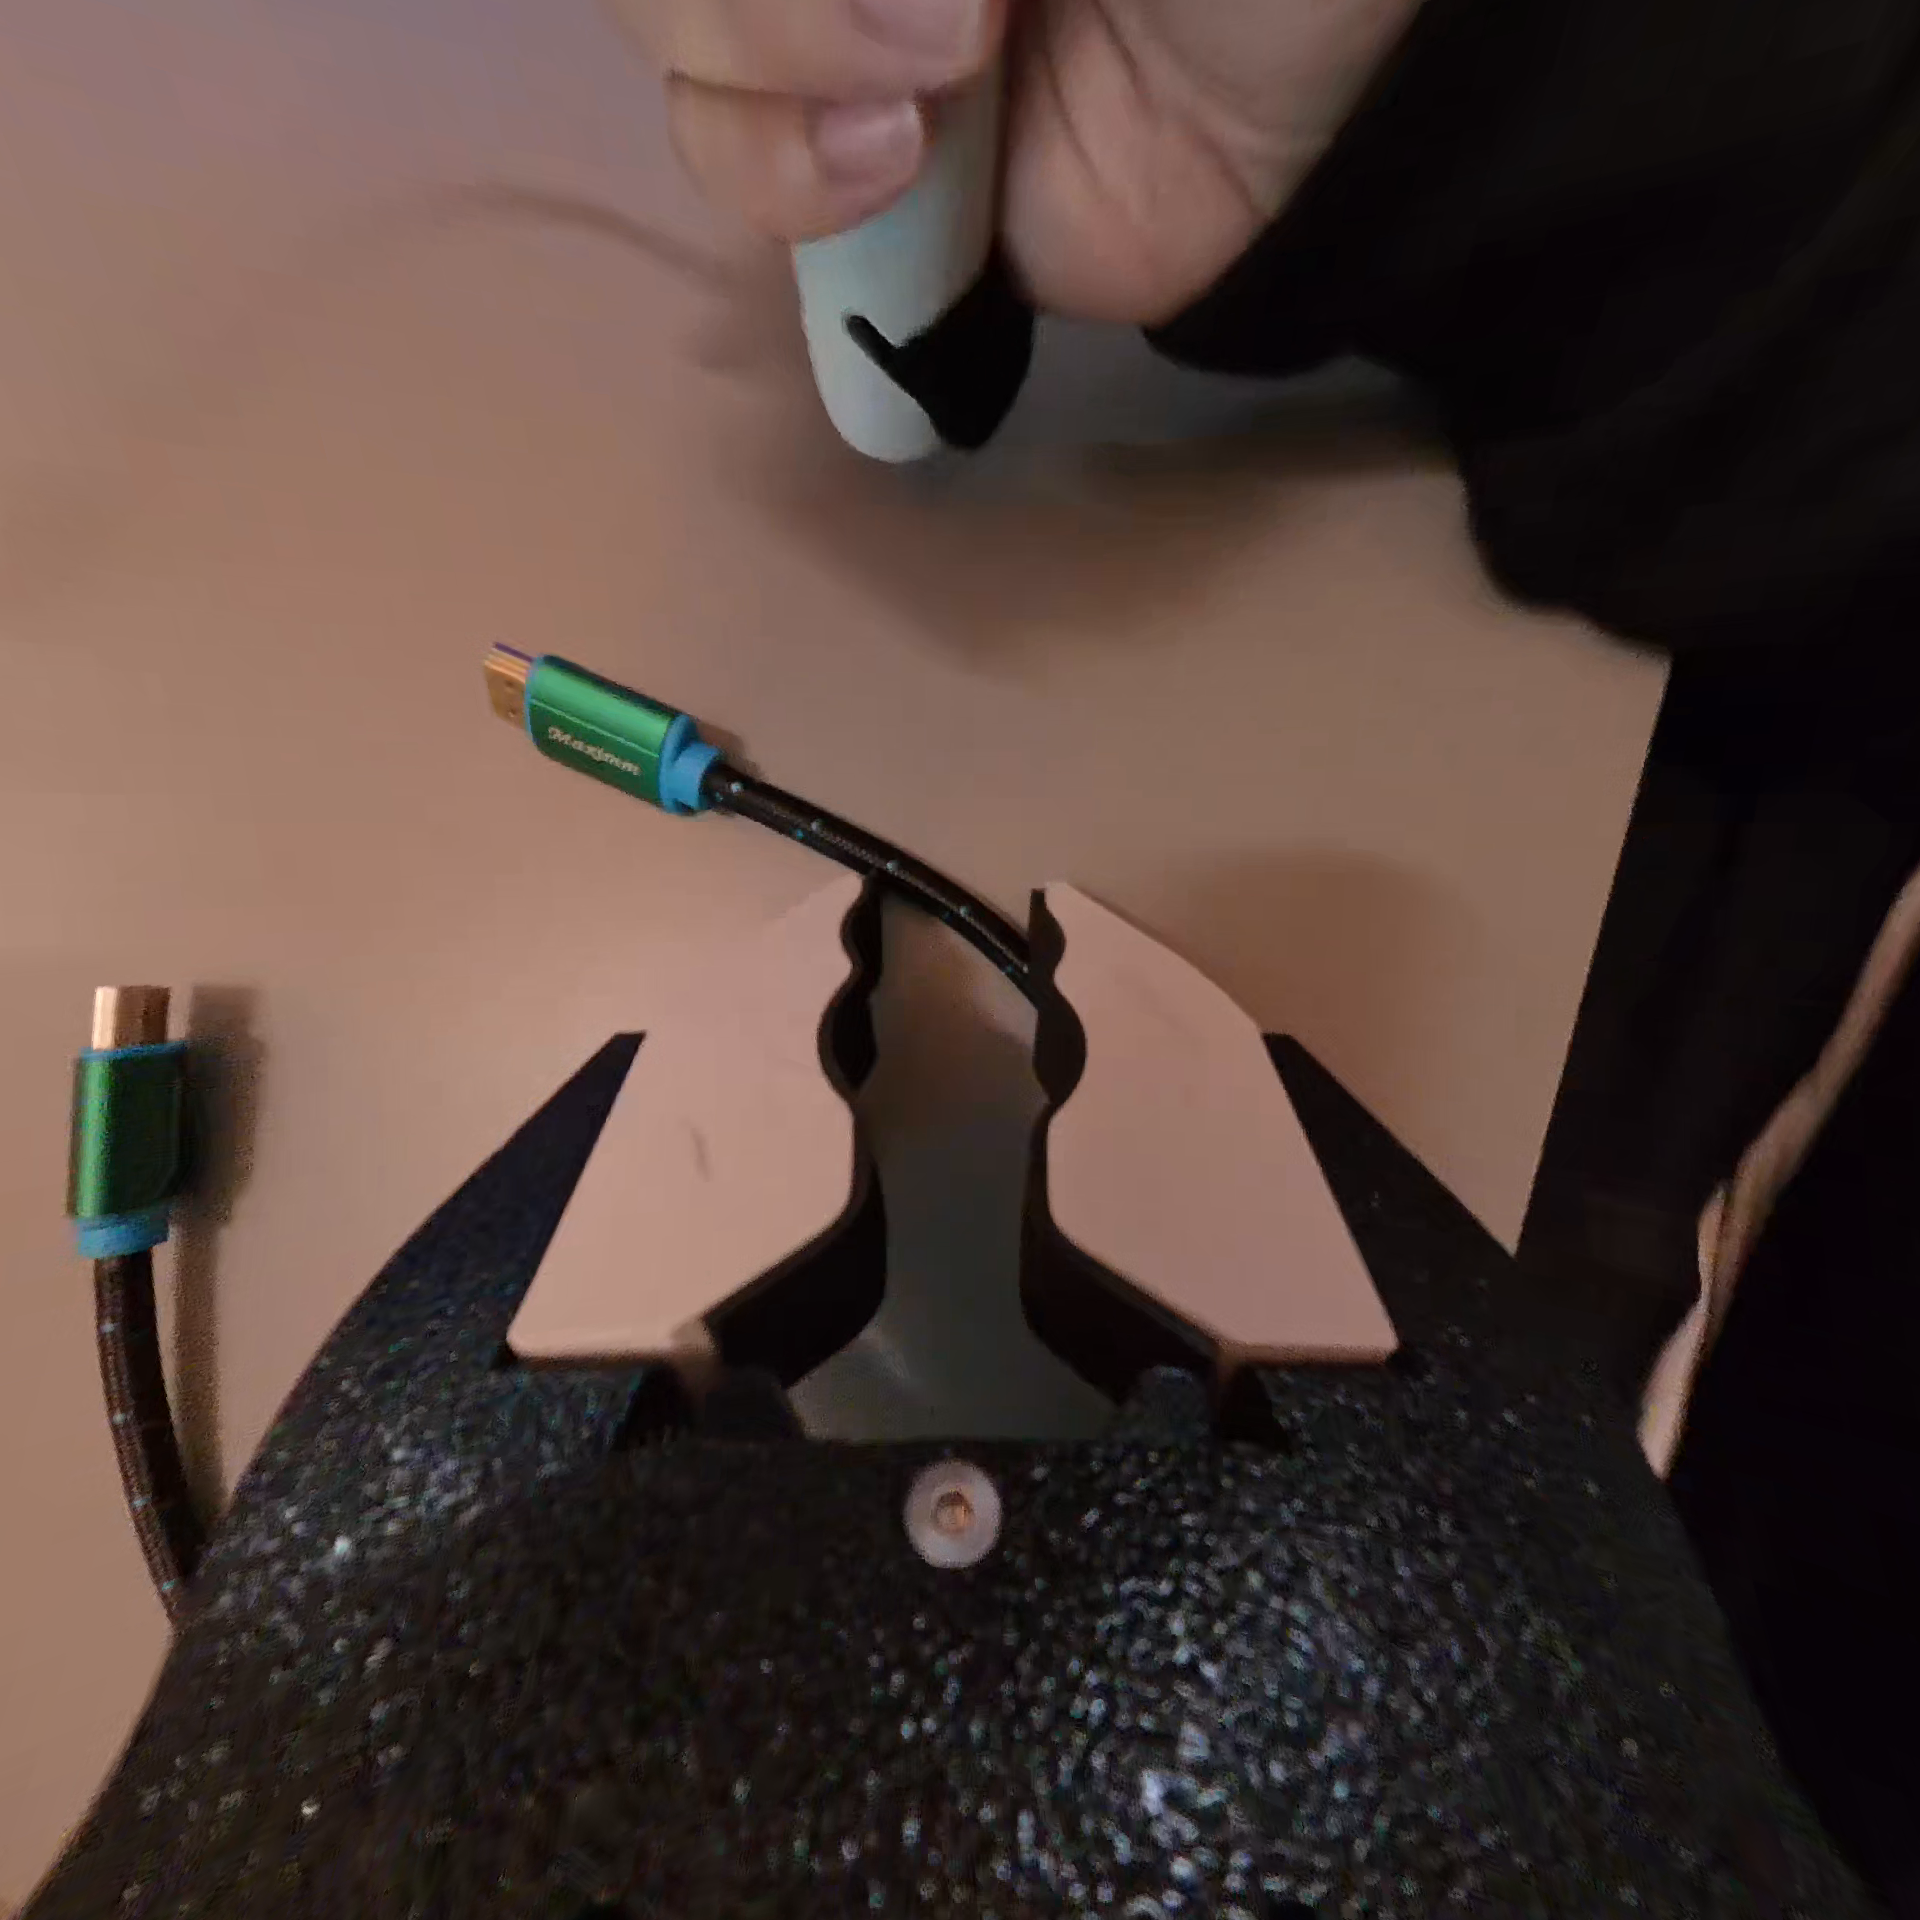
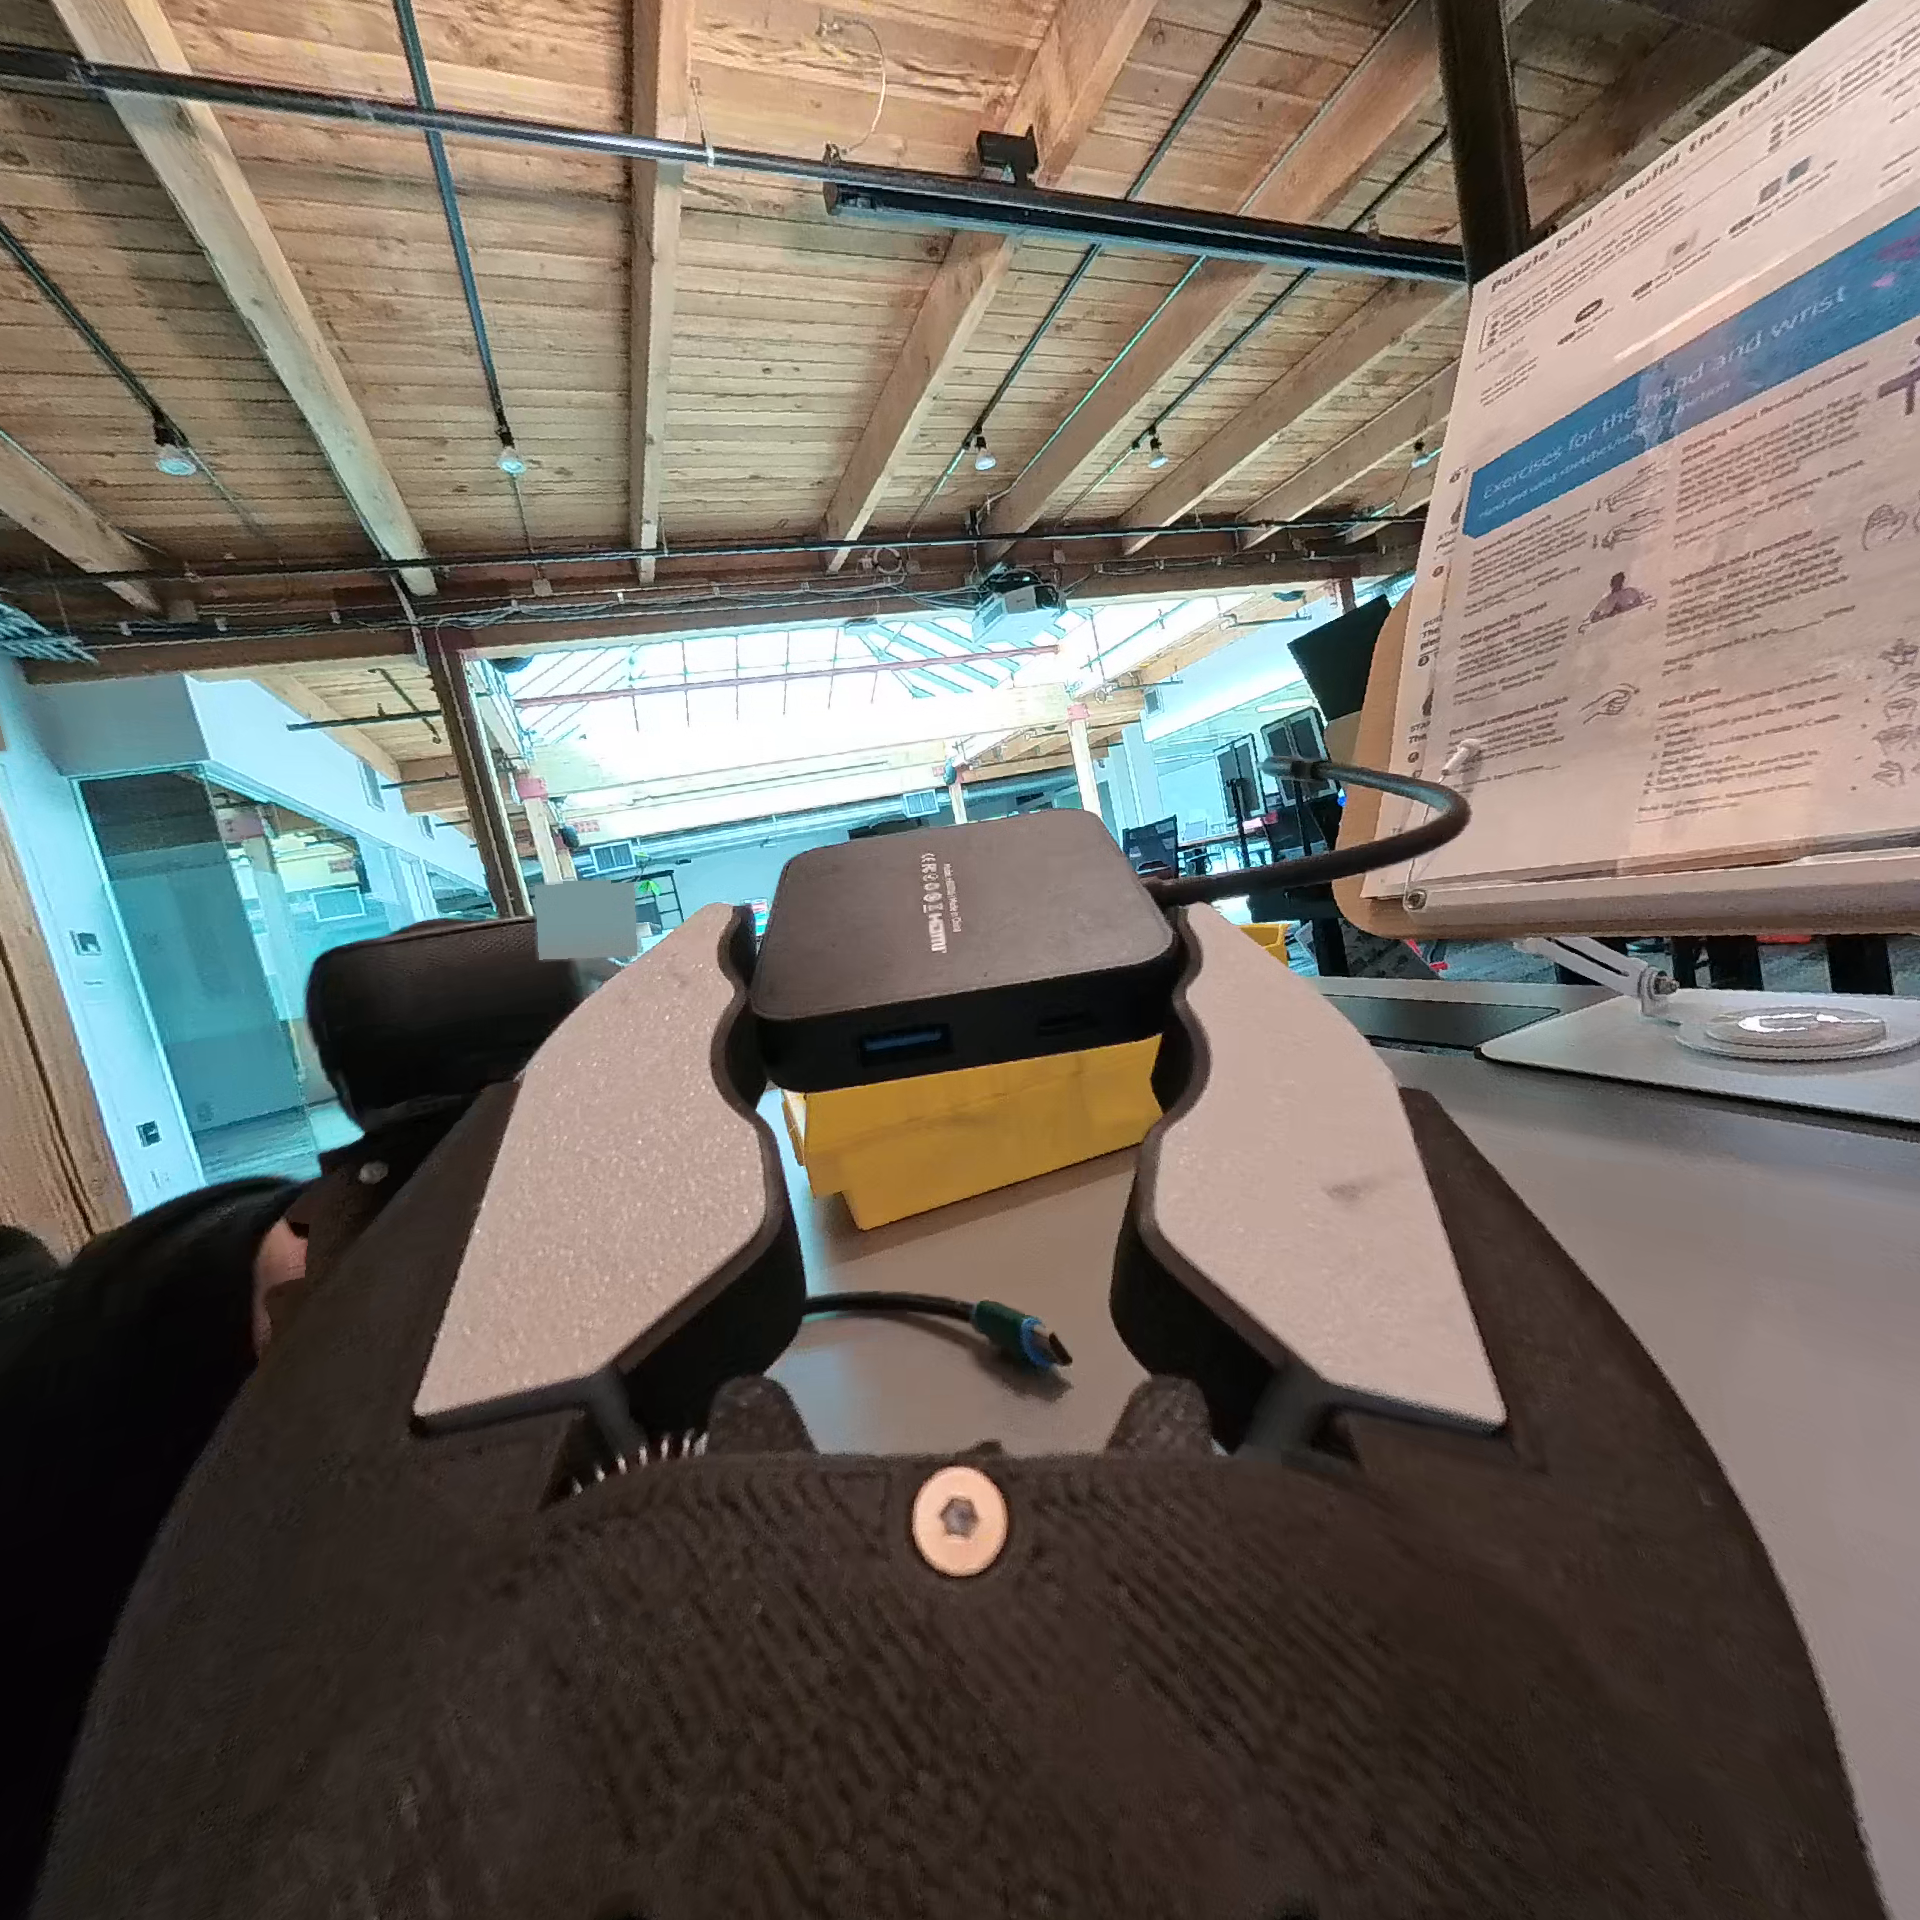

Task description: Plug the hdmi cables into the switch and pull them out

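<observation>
In the left wrist view my left gripper (image 1: 956, 904) points down at the tan table (image 1: 312, 520) with its jaws apart. A green HDMI plug (image 1: 608, 732) with a gold tip lies ahead of it. Its black braided cable (image 1: 904, 868) runs back between the fingertips, against the right finger. A second green HDMI plug (image 1: 130, 1132) lies at the left edge. In the right wrist view my right gripper (image 2: 961, 925) is shut on the sides of the black switch (image 2: 966, 966), held over a yellow bin (image 2: 977, 1132). A loose green plug (image 2: 1023, 1340) lies on the table below it.
A hand (image 1: 1039, 135) grips a white handle (image 1: 894, 343) at the top of the left wrist view, with a dark sleeve (image 1: 1714, 416) on the right. The switch's own cable (image 2: 1351, 842) curves right toward a stand of printed sheets (image 2: 1683, 582). A silver base (image 2: 1714, 1049) sits behind.
</observation>
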Tool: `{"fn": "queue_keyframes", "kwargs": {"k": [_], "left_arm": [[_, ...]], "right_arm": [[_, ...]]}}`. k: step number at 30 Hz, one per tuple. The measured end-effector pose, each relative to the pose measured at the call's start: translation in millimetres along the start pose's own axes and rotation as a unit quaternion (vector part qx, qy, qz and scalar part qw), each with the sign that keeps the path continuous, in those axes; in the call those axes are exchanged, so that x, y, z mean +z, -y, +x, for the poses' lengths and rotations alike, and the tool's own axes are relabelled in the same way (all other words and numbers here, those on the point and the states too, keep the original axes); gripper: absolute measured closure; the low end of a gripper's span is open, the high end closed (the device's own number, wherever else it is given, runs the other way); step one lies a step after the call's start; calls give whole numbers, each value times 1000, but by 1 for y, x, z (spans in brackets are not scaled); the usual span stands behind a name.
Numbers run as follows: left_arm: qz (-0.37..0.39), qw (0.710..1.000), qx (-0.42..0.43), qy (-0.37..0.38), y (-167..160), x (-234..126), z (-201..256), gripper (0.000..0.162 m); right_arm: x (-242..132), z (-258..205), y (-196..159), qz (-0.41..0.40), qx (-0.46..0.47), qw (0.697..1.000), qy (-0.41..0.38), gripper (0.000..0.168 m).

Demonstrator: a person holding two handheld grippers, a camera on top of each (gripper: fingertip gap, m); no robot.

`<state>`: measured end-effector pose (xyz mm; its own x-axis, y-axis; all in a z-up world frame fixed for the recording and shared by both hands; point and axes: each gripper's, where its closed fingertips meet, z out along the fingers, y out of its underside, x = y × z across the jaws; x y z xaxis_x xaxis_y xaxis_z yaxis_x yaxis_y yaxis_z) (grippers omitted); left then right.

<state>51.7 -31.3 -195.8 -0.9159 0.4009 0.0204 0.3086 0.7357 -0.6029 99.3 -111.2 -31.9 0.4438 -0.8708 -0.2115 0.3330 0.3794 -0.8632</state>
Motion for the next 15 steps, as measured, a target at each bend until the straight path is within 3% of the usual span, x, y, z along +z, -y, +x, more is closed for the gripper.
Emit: {"fn": "queue_keyframes", "kwargs": {"k": [5,6,9,12,15], "left_arm": [[-59,990,126,-36,-40,-31,-9,148],[-65,991,114,-41,-46,-37,-12,151],[-8,998,-7,-57,-31,-45,-19,134],[50,986,-130,-95,-6,-42,-20,138],[22,983,-148,-110,-15,-33,-16,143]], "right_arm": [[0,0,-1,-3,-1,1000,0,94],[1,0,-1,-4,0,1000,1,94],[1,-1,-3,-8,-2,1000,1,94],[2,-1,-4,-10,-1,1000,4,94],[2,-2,-4,-10,1,1000,7,94]]}}
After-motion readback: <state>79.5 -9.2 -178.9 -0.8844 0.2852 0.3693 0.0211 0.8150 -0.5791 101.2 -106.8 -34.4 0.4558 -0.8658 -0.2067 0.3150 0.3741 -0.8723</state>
